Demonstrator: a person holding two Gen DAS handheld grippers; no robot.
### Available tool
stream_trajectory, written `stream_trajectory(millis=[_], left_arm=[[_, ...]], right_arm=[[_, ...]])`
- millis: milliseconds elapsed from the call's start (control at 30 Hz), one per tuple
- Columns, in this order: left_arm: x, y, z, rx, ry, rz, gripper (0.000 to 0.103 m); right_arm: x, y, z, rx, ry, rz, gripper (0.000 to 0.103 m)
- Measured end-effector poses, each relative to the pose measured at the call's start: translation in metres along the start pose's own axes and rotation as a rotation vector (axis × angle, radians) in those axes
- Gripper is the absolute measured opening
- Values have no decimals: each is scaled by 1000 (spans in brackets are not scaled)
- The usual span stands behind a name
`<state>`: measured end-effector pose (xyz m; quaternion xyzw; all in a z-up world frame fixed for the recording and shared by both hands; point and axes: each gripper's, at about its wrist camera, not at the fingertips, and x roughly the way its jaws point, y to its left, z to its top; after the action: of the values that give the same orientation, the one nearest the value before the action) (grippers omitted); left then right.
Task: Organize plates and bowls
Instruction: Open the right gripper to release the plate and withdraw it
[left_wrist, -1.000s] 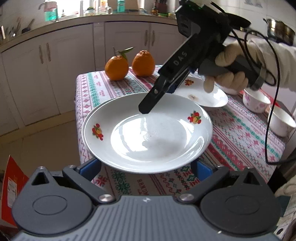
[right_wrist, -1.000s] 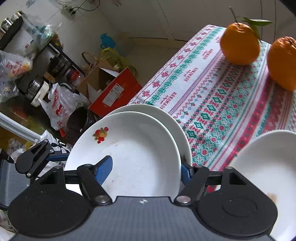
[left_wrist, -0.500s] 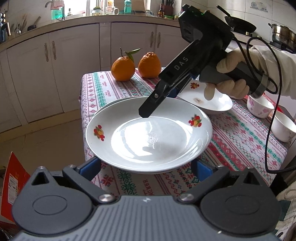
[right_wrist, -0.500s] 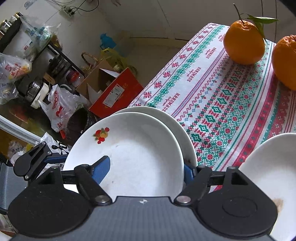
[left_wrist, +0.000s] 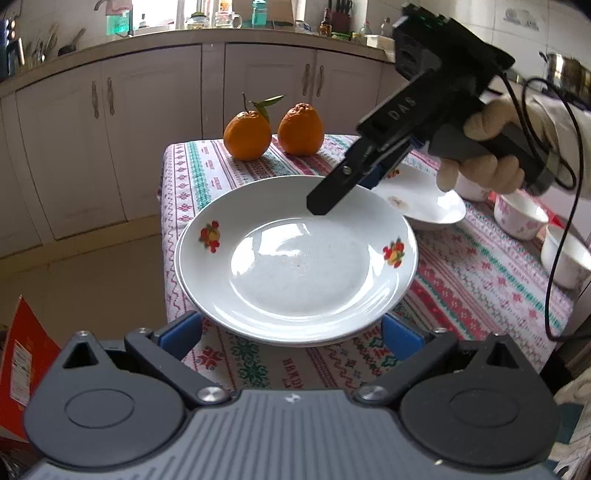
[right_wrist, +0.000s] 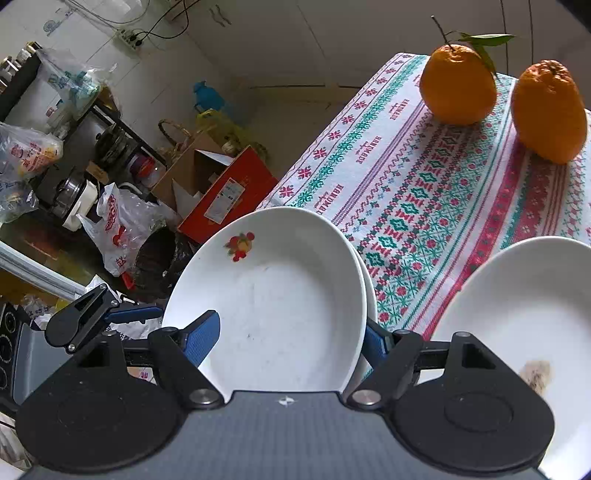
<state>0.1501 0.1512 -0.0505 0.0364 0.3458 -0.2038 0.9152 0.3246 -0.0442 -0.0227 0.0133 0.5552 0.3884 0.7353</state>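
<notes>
A white plate with fruit prints (left_wrist: 295, 258) lies stacked on a second white plate at the table's near left corner; it also shows in the right wrist view (right_wrist: 280, 310). My left gripper (left_wrist: 291, 332) is open, its blue fingers straddling the plate's near rim. My right gripper (right_wrist: 288, 339) is open with one finger over the plate's far side and the other outside the rim; it shows in the left wrist view (left_wrist: 332, 192). Another white plate (left_wrist: 424, 199) with a brown stain lies behind. Two small bowls (left_wrist: 521, 218) stand at the right.
Two oranges (left_wrist: 273, 133) sit at the far end of the patterned tablecloth (left_wrist: 480, 280). The table edge drops off at the left, with a red box (right_wrist: 225, 192) and bags on the floor. Kitchen cabinets stand behind.
The fruit-print plate has come down onto the lower plate and now rests on it. Both grippers stay open around its rim; the left one has pulled back slightly.
</notes>
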Motion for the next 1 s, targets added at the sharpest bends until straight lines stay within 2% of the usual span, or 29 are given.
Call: stream_trajectory(millis=[367, 500, 700, 867, 1000], left_arm=[[-3, -11, 2, 16, -11, 47, 102], [-3, -16, 1, 19, -8, 48, 102], [-4, -23, 1, 34, -12, 60, 102], [-15, -32, 3, 60, -37, 70, 102], [-25, -43, 5, 72, -71, 73, 102]], right_arm=[[-10, 7, -14, -2, -12, -46, 85], [-11, 7, -20, 3, -14, -71, 89], [-16, 7, -28, 6, -36, -51, 90], [-30, 20, -43, -26, -86, -110, 93], [-45, 34, -66, -73, -179, -201, 102]])
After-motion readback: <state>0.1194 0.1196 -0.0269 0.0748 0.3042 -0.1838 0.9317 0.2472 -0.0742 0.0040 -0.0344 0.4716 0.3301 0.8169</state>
